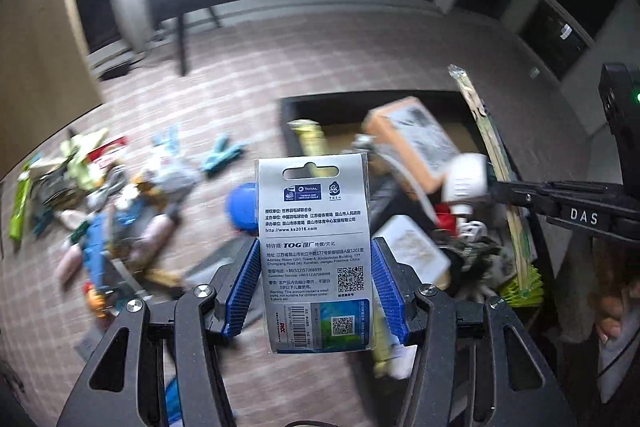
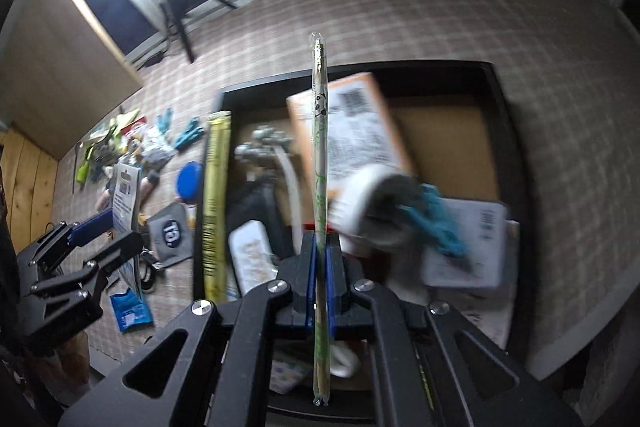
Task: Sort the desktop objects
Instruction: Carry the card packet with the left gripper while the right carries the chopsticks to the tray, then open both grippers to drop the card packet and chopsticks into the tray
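My left gripper (image 1: pixel 314 259) is shut on a grey hang-tab package card (image 1: pixel 314 251) with printed text and QR codes, held upright above the checked tablecloth; it also shows in the right wrist view (image 2: pixel 126 195). My right gripper (image 2: pixel 319 259) is shut on a long wrapped pair of chopsticks (image 2: pixel 319 155), held upright over the black box (image 2: pixel 508 131). The chopsticks also show in the left wrist view (image 1: pixel 496 163), at the right beside the right gripper's black body (image 1: pixel 568 211).
The black box (image 1: pixel 288 123) holds an orange packet (image 2: pixel 348 123), a white roll (image 2: pixel 376 203), a teal item (image 2: pixel 436 219), a yellow stick pack (image 2: pixel 216 195) and white cards. A pile of small objects (image 1: pixel 104 203) and a blue lid (image 1: pixel 242 205) lie left of the box.
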`<action>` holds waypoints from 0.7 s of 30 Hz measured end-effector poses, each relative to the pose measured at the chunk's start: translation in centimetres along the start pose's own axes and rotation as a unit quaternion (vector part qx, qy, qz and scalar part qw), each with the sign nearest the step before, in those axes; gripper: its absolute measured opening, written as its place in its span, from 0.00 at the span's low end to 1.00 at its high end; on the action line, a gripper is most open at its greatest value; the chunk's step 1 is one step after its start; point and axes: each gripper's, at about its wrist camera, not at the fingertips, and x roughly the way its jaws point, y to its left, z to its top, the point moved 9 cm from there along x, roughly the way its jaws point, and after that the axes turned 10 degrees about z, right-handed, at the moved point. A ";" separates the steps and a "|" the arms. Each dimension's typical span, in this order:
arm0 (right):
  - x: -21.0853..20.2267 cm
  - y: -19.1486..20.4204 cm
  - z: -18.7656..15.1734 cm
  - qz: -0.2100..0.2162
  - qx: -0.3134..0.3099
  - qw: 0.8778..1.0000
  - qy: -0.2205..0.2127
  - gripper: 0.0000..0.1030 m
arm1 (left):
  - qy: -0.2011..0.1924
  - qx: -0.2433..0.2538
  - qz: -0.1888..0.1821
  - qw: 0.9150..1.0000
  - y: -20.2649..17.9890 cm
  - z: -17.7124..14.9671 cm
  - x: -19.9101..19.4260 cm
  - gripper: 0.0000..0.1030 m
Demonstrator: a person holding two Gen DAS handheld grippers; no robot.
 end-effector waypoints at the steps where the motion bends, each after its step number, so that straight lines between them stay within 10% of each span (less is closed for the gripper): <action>1: -0.4 -0.7 0.0 -0.002 0.003 1.000 -0.002 0.04 | 0.000 0.006 -0.002 1.000 -1.0 0.1 0.0 0.51; 18: -3.1 -6.9 -0.3 -0.011 0.026 1.000 -0.011 0.05 | -0.013 0.051 -0.011 0.999 -9.6 2.8 0.1 0.52; 21: -3.2 -7.5 -0.1 -0.017 0.031 0.999 -0.010 0.19 | -0.003 0.054 -0.016 0.998 -10.5 3.0 0.3 0.68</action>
